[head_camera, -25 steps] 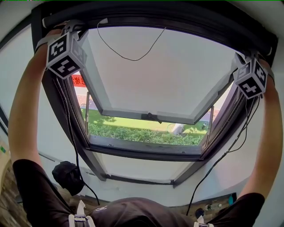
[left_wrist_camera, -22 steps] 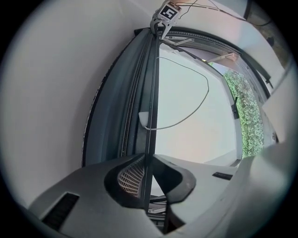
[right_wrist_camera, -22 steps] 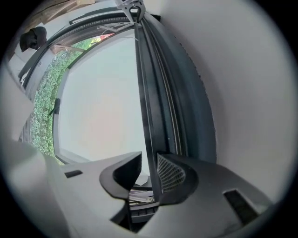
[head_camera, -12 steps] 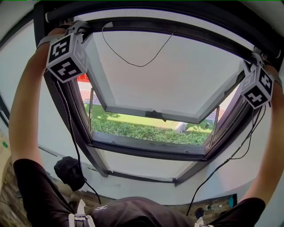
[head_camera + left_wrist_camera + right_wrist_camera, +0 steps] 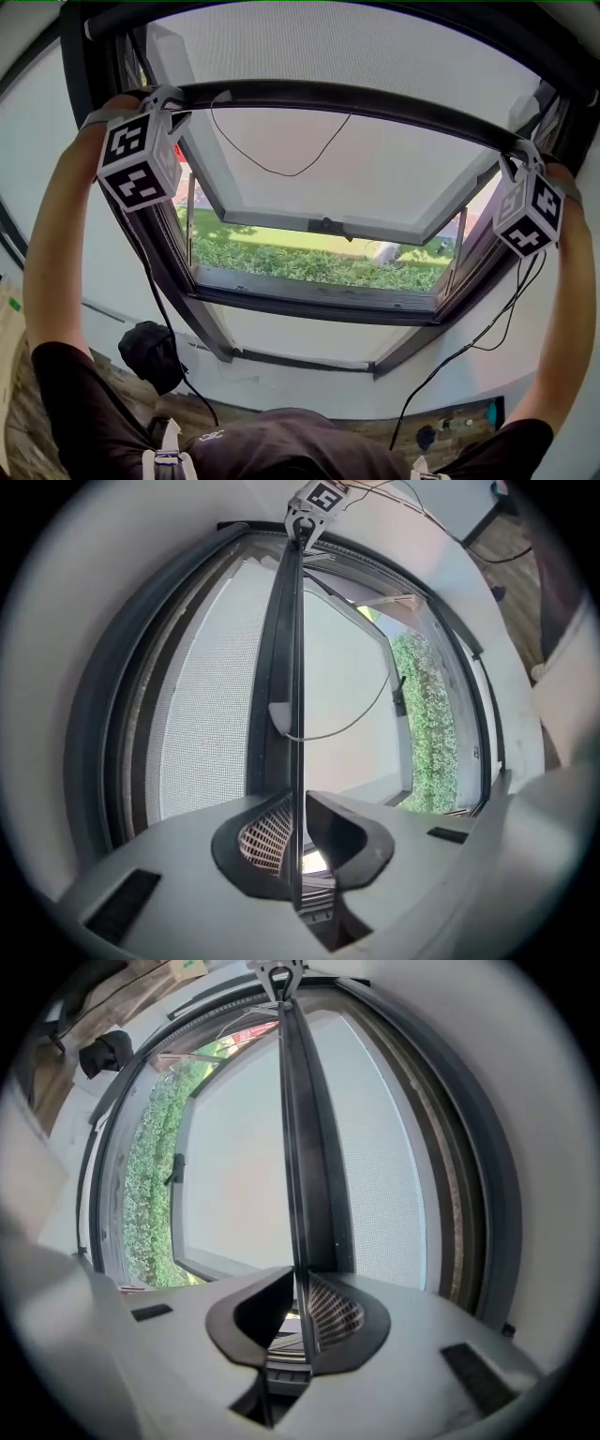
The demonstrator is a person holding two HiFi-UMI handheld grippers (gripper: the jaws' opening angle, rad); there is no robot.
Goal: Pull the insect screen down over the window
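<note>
Both tongs are clenching on the insect screen's (image 5: 375, 42) pull bar (image 5: 375, 105), one at each end. The left gripper (image 5: 300, 832) is pinching the bar's thin edge between its ribbed pads (image 5: 263, 834); its jaws have just been easing apart a shade, yet the edge is sitting tight between them. The right gripper (image 5: 300, 1312) has just been closing its jaws, and the same edge is running straight through its grip. Gripping wide apart is probably keeping the bar level, so the mesh is feeding evenly and neither end is binding in a side channel. Both arms are reaching overhead, with the grippers lying roughly level across the bar, which is letting the pull act straight down. The screen is sitting only part way down: mesh is covering the top band of the window frame (image 5: 309, 307), and the bar is crossing just above the out-swung sash (image 5: 347, 178). The lower opening is showing greenery (image 5: 300, 267) uncovered, so most of the travel is judged to be remaining. A thin cord (image 5: 281, 172) is hanging in a loop from the bar. Whether the mesh edges are seated in the side channels is not clear from these views. Next move is calling for equal downward force at both ends.
</note>
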